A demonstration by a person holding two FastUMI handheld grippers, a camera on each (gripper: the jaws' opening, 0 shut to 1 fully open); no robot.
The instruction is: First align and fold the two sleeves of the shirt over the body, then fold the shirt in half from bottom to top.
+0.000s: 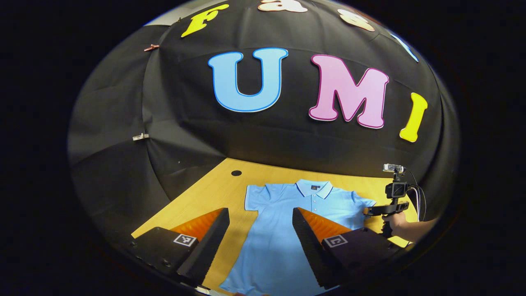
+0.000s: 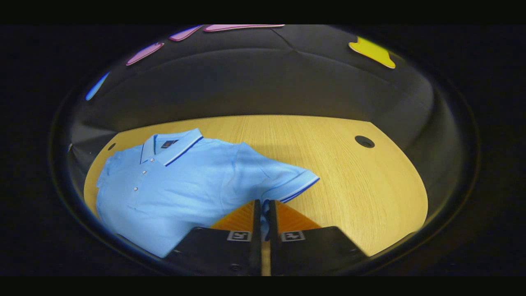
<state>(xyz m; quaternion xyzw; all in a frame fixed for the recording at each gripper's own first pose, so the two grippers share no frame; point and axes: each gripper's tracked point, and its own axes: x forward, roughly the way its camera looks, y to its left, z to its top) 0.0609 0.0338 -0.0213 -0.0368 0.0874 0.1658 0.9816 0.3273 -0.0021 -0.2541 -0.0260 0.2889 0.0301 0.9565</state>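
A light blue polo shirt (image 1: 283,218) lies flat on the wooden table (image 1: 213,193), collar toward the far wall. My left gripper (image 1: 261,234) hovers open above the shirt's lower body, with nothing between its fingers. Farther off in the left gripper view, a hand holds the right gripper (image 1: 367,211) at the shirt's right sleeve (image 1: 361,203). In the right gripper view the shirt (image 2: 181,181) spreads to the left, and my right gripper (image 2: 265,213) is shut on the edge of the sleeve (image 2: 287,181), a strip of blue cloth pinched between its fingers.
Two round cable holes (image 1: 236,173) (image 2: 364,141) mark the table near the far edge. Bare wood (image 2: 353,189) stretches to the right of the sleeve. The black cloth wall (image 1: 263,139) closes the booth behind the table.
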